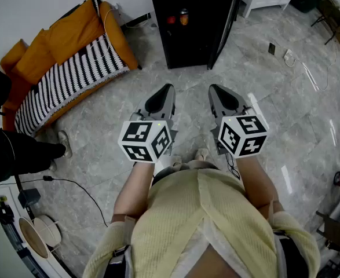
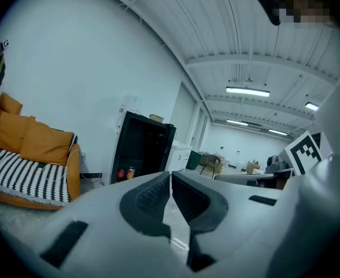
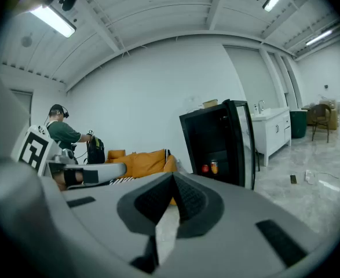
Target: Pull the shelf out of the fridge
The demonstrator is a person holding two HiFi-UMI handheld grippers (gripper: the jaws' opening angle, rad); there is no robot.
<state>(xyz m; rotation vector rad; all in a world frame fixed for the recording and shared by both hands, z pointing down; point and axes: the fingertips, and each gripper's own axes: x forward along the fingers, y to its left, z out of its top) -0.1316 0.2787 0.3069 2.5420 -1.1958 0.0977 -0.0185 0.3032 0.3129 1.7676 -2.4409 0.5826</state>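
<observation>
I carry the left gripper and right gripper side by side, jaws pressed together and empty, aimed at the open black fridge well ahead, probably just approaching. Its shelf is lost in the dark interior.

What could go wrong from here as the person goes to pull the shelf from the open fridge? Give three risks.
1. The left gripper and right gripper are both shut and empty; unless they open, they may only bump the shelf.
2. The red item and orange item in the fridge could topple if their shelf is pulled.
3. The open fridge door stands at the right; the right gripper might knock it.
</observation>
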